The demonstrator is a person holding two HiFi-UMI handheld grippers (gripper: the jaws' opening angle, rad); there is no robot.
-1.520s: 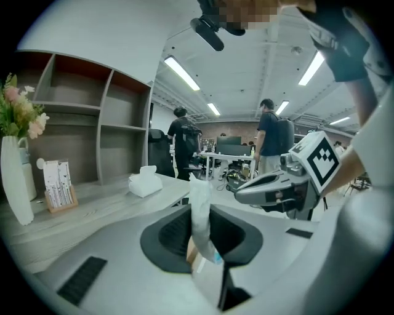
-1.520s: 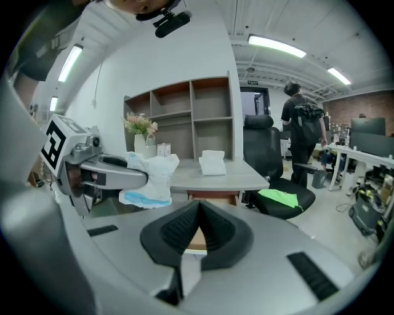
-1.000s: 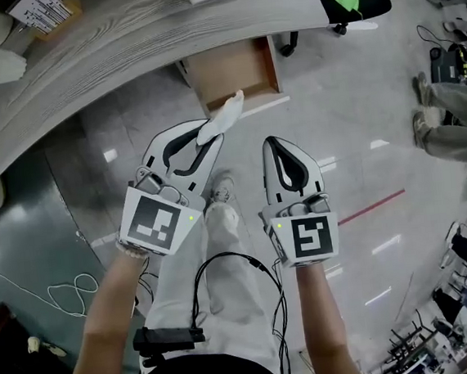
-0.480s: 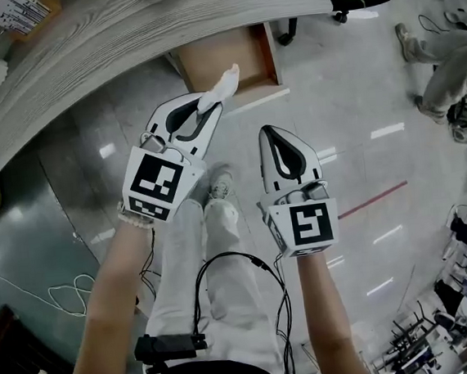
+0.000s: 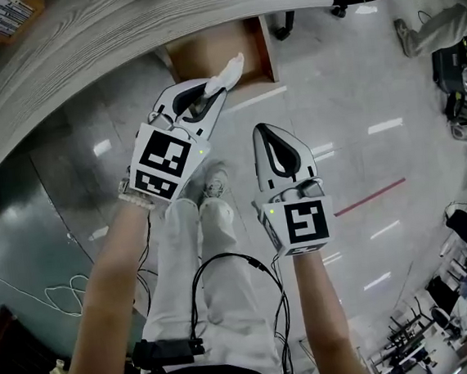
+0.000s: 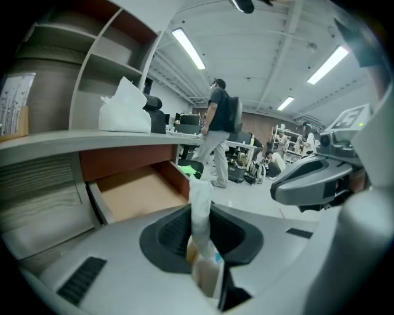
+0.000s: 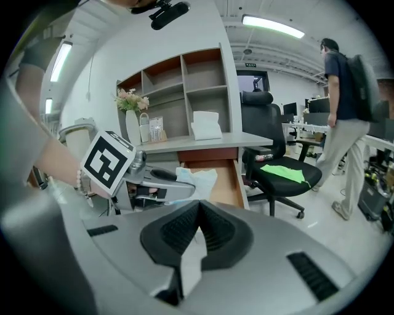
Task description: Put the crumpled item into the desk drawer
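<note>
Left gripper (image 5: 214, 92), jaws just slightly wider, on crumpled item (image 5: 229, 69)

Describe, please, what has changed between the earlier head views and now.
The left hand-held gripper has carried the crumpled item up the head view toward the open drawer, so the item's tip now overlaps the drawer's inside. Its jaws have just been opening slightly, with the item still between them; nothing was let go. The right hand-held gripper stays shut and empty alongside, and the drawer stays open.
</note>
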